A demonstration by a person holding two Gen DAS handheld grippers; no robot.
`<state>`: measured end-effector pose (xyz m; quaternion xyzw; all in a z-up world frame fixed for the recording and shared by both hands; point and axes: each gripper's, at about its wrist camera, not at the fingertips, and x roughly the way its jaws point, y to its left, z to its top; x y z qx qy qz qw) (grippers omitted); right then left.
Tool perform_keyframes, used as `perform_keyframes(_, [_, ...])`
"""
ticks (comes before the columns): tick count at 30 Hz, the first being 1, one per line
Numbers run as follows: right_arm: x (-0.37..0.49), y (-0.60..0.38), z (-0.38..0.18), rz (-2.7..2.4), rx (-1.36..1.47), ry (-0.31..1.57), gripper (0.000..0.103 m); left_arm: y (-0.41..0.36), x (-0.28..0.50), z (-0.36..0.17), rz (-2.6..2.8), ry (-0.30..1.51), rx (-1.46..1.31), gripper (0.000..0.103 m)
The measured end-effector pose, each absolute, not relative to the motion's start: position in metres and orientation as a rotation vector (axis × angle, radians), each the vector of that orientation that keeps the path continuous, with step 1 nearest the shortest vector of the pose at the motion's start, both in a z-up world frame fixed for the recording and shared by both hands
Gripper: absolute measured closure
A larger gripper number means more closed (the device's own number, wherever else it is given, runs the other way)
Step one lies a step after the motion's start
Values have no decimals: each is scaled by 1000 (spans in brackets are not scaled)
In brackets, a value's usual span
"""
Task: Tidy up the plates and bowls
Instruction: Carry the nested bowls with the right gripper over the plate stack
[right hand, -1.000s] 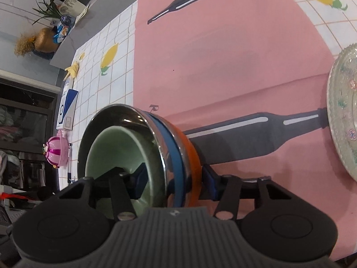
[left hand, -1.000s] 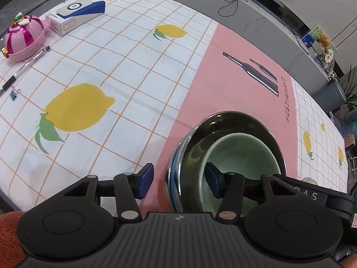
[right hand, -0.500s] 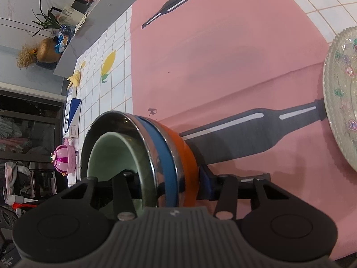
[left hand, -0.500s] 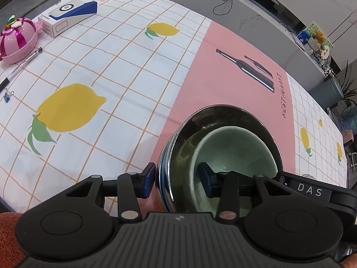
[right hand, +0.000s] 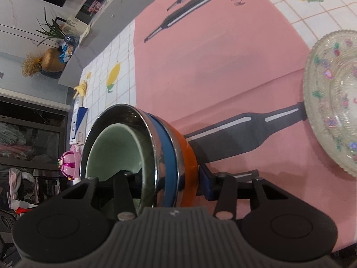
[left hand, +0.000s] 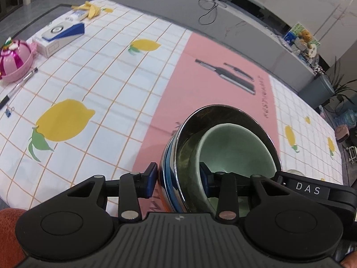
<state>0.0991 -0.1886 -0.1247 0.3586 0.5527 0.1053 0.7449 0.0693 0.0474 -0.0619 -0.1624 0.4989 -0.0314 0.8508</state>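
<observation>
A nested stack of bowls (left hand: pixel 176 156) is held between both grippers above the tablecloth: a pale green bowl (left hand: pixel 232 149) sits inside a steel bowl (left hand: pixel 223 116), with blue and orange bowls under it. My left gripper (left hand: pixel 178 176) is shut on the stack's near rim. My right gripper (right hand: pixel 169 176) is shut on the opposite rim of the bowl stack (right hand: pixel 174 147); the green bowl (right hand: pixel 111 149) shows inside. A clear patterned glass plate (right hand: pixel 332 102) lies on the pink cloth at the right edge.
On the lemon-print cloth at far left lie a pink toy dome (left hand: pixel 13 60), a pen (left hand: pixel 17 87), a binder clip (left hand: pixel 9 111), a white and blue box (left hand: pixel 60 35) and a banana peel (left hand: pixel 89 9). A grey counter (left hand: pixel 245 31) runs behind the table.
Both grippers have closed tighter on the bowl stack and lifted it; the table looks farther away and the stack has tilted in the right wrist view.
</observation>
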Motion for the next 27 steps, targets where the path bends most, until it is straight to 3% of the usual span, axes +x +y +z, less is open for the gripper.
perform_keyframes(16, [51, -307, -73, 126, 770, 1062, 58, -62, 59, -33, -307, 1014, -291, 60])
perform_keyframes(27, [47, -394, -86, 56, 784, 1028, 58, -138, 76, -53, -380, 1055, -259, 61])
